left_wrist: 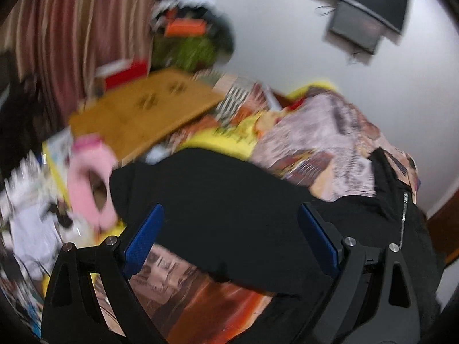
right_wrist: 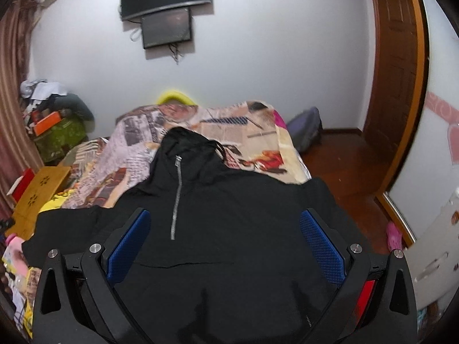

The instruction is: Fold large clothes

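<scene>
The black zip jacket [right_wrist: 218, 212] lies spread face-up on the bed [right_wrist: 258, 143], sleeves out, seemingly unfolded; the left gripper [left_wrist: 229, 229] and right gripper [right_wrist: 226, 235] hover above with jaws wide, holding nothing; all folds appear left to do

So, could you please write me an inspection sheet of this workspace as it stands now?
Surface: bed with a patterned cover.
Job's things: black jacket spread flat, zipper up, hood away from the grippers.
Clutter: wooden lap table, pink item, piled boxes.
Grippers: left gripper open above a sleeve; right gripper open above the chest.
Cables: wires hang below the wall screens.
Surroundings: striped curtain, wooden door, dark bag on the floor.
</scene>
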`<move>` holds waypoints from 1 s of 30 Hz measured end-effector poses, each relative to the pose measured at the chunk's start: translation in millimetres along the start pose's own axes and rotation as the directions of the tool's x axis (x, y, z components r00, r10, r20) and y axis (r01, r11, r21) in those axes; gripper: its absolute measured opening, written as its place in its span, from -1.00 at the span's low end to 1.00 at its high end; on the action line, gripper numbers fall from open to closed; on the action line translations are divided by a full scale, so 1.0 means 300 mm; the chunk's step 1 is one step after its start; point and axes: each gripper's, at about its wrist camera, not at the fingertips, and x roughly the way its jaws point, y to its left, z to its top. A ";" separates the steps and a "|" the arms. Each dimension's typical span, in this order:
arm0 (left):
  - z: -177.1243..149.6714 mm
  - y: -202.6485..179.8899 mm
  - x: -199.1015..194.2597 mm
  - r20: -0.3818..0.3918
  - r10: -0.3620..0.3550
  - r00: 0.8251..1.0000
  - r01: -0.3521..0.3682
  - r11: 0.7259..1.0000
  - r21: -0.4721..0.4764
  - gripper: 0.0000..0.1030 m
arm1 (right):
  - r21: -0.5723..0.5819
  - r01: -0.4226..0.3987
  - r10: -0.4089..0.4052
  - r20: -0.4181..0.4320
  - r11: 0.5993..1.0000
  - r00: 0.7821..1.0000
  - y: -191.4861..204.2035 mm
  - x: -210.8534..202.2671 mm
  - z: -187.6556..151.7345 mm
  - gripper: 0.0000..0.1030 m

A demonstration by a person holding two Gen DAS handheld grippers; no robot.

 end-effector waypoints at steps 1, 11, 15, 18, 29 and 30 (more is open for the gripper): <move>-0.007 0.041 0.038 -0.037 0.005 0.999 -0.006 0.999 -0.032 0.85 | 0.000 0.007 -0.007 -0.009 1.000 1.000 0.003 0.014 0.000 1.00; -0.165 0.318 0.291 -0.287 -0.168 0.943 0.036 0.910 -0.414 0.41 | -0.040 -0.012 0.008 -0.099 0.999 0.995 0.014 0.088 -0.026 1.00; -0.174 0.352 0.332 -0.260 -0.233 0.937 0.080 0.868 -0.489 0.41 | -0.063 -0.023 0.016 -0.111 0.998 0.994 0.026 0.108 -0.023 1.00; -0.159 0.368 0.372 -0.247 -0.280 0.928 0.114 0.841 -0.528 0.41 | -0.067 -0.028 0.021 -0.113 0.997 0.993 0.032 0.109 -0.023 1.00; -0.113 0.268 0.350 -0.268 0.022 0.963 -0.096 0.960 -0.263 -0.82 | -0.047 -0.043 0.038 -0.105 0.998 0.994 0.028 0.073 -0.021 1.00; -0.100 0.239 0.324 -0.247 0.055 0.968 -0.111 0.970 -0.216 -0.84 | -0.047 -0.042 0.037 -0.104 0.998 0.994 0.020 0.067 -0.021 1.00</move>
